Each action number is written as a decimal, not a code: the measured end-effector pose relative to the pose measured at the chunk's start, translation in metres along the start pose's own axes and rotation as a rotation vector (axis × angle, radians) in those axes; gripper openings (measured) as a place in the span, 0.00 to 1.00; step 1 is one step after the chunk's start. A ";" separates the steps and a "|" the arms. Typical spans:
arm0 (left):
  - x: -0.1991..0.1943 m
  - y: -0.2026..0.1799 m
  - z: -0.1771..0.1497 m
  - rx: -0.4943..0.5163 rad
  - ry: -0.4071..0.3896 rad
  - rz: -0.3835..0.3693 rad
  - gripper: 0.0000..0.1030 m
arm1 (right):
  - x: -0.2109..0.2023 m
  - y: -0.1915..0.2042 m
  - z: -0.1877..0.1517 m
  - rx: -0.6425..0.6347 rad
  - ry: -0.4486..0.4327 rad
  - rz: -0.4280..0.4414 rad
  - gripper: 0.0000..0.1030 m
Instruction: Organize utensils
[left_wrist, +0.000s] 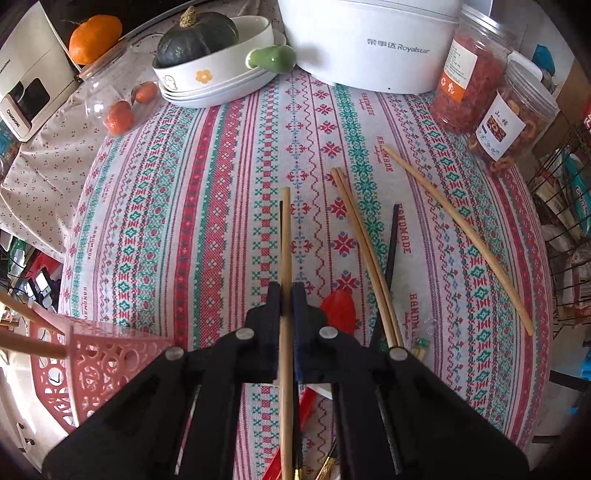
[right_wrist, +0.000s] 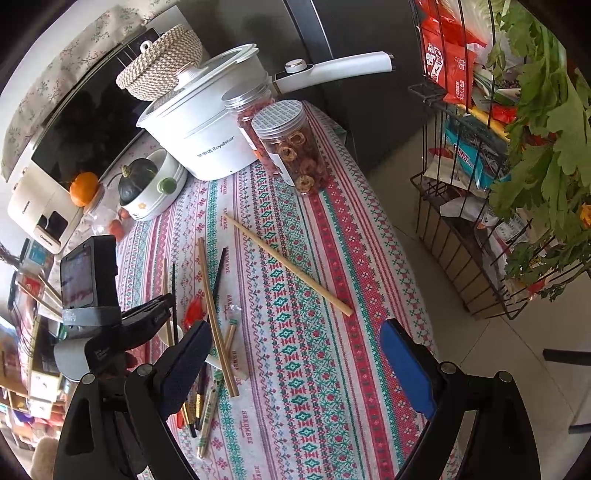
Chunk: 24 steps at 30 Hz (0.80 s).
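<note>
My left gripper is shut on a wooden chopstick that runs between its fingers, pointing away over the patterned tablecloth. A pink perforated utensil holder stands at its lower left, with chopsticks in it. A pair of wooden chopsticks, a dark chopstick and a single wooden chopstick lie on the cloth to the right. My right gripper is open and empty above the cloth; the single chopstick lies ahead of it, the pair by its left finger. The left gripper shows at its left.
A white Royalstar pot, two jars of dried fruit, stacked white dishes with a squash and oranges stand at the back of the table. A red spoon and wrapped chopsticks lie near the front. A wire rack stands to the right.
</note>
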<state>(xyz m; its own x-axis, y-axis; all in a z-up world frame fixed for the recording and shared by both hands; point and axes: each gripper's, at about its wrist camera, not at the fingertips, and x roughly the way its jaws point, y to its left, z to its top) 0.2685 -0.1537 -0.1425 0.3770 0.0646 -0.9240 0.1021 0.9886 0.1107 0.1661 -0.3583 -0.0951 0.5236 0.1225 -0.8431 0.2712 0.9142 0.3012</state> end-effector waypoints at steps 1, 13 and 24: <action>-0.007 -0.002 -0.004 0.013 -0.014 -0.011 0.07 | 0.000 -0.001 0.000 0.007 0.001 -0.002 0.91; -0.111 0.025 -0.062 0.084 -0.241 -0.172 0.07 | -0.004 0.004 -0.009 0.015 0.002 0.003 0.91; -0.178 0.101 -0.121 0.047 -0.438 -0.307 0.07 | 0.026 0.049 -0.016 -0.050 0.040 0.126 0.90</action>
<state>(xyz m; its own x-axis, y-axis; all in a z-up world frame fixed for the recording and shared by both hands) 0.1005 -0.0492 -0.0108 0.6713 -0.2992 -0.6781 0.3055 0.9453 -0.1147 0.1801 -0.3045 -0.1095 0.5182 0.2517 -0.8174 0.1647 0.9085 0.3841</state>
